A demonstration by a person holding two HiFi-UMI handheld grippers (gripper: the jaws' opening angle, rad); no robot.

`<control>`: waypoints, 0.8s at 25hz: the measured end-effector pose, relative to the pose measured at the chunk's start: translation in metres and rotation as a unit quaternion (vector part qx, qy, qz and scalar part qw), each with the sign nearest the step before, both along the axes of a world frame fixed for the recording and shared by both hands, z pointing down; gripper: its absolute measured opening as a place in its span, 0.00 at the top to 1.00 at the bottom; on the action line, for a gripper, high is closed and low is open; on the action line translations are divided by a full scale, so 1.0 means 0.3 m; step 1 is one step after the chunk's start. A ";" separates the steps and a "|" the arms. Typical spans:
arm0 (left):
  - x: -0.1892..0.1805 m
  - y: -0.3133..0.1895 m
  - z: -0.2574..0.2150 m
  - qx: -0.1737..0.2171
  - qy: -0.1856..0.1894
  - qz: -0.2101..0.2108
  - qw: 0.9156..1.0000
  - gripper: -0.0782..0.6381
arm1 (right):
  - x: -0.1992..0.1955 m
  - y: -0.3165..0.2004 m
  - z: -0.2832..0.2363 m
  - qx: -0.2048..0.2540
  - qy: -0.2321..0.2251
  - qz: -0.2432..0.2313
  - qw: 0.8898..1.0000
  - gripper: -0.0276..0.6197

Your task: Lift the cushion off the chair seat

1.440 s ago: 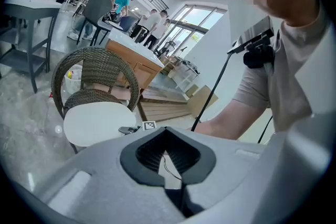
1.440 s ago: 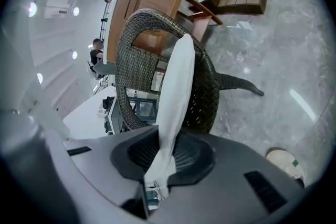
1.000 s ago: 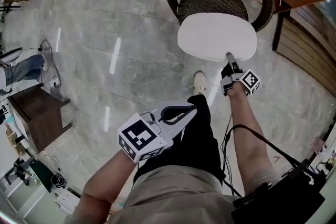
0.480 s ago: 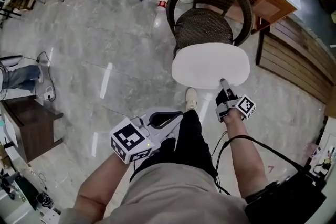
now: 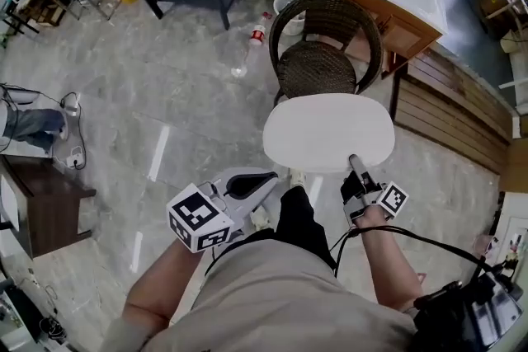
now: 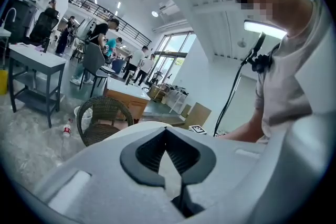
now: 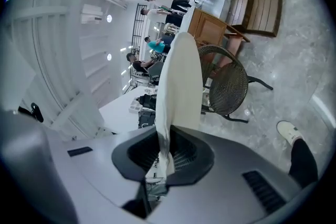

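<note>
Under cushion (image 5: 328, 133) and wicker chair (image 5: 322, 66), grey marble floor (image 5: 165, 78)

The right tongs (image 5: 353, 160) reach forward from the outstretched right forearm (image 5: 389, 260), pointing almost level. Their jaws are pinched on the near rim of the white cushion (image 5: 328, 132). The left tongs (image 5: 272, 176) point forward from the bent left forearm (image 5: 157, 293), clear of the cushion, tips together with nothing between them.

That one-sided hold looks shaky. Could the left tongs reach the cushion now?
Probably yes: open air separates the left tongs from the cushion that the right tongs hold up, but the left jaws are together.
</note>
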State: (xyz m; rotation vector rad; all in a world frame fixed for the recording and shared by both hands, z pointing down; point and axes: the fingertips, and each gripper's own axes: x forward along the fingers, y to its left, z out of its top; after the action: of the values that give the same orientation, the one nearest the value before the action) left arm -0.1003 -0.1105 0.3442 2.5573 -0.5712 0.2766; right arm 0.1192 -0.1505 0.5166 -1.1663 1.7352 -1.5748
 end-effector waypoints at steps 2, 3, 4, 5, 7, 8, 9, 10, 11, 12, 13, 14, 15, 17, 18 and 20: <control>-0.035 0.031 -0.031 0.009 0.002 -0.006 1.000 0.88 | -0.031 0.056 -0.066 0.011 -0.004 -0.003 1.000 0.89; -0.053 0.047 -0.046 0.014 0.003 -0.008 1.000 0.88 | -0.048 0.082 -0.098 0.017 -0.006 -0.004 1.000 0.89; -0.072 0.065 -0.060 0.018 0.005 -0.009 1.000 0.88 | -0.068 0.110 -0.130 0.023 -0.008 -0.006 1.000 0.89; -0.092 0.083 -0.072 0.022 0.007 -0.011 1.000 0.88 | -0.088 0.139 -0.161 0.029 -0.010 -0.009 0.999 0.89; -0.129 0.119 -0.091 0.026 0.012 -0.013 1.000 0.88 | -0.123 0.197 -0.216 0.041 -0.013 -0.014 0.999 0.89; -0.143 0.136 -0.098 0.026 0.014 -0.013 0.999 0.88 | -0.137 0.226 -0.241 0.046 -0.015 -0.015 0.999 0.89; -0.156 0.153 -0.102 0.027 0.015 -0.014 0.999 0.88 | -0.147 0.256 -0.262 0.051 -0.017 -0.014 0.998 0.89; -0.167 0.171 -0.104 0.026 0.017 -0.014 0.999 0.88 | -0.155 0.288 -0.280 0.054 -0.017 -0.014 0.998 0.89; -0.176 0.189 -0.104 0.026 0.017 -0.014 0.999 0.88 | -0.161 0.321 -0.295 0.057 -0.018 -0.013 0.998 0.89; -0.183 0.206 -0.102 0.025 0.018 -0.013 0.999 0.88 | -0.166 0.353 -0.307 0.059 -0.018 -0.012 0.998 0.89; -0.188 0.222 -0.098 0.024 0.019 -0.013 0.999 0.88 | -0.172 0.383 -0.317 0.061 -0.019 -0.011 0.998 0.89; -0.191 0.236 -0.094 0.021 0.021 -0.013 0.999 0.88 | -0.176 0.413 -0.326 0.060 -0.020 -0.011 0.998 0.89; -0.192 0.250 -0.091 0.018 0.024 -0.013 0.999 0.88 | -0.180 0.444 -0.331 0.059 -0.020 -0.011 0.998 0.89; -0.193 0.274 -0.089 0.014 0.029 -0.013 0.999 0.88 | -0.185 0.504 -0.338 0.054 -0.021 -0.013 0.998 0.89; -0.193 0.285 -0.089 0.014 0.031 -0.013 0.999 0.88 | -0.186 0.533 -0.341 0.052 -0.020 -0.015 0.998 0.89; -0.198 0.306 -0.087 0.015 0.034 -0.017 0.999 0.88 | -0.191 0.583 -0.344 0.048 -0.020 -0.019 0.999 0.89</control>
State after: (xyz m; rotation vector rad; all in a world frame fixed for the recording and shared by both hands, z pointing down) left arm -0.1598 -0.0187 0.3180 2.5719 -0.5968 0.1700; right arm 0.0620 0.0245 0.4134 -1.0560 1.7957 -1.5093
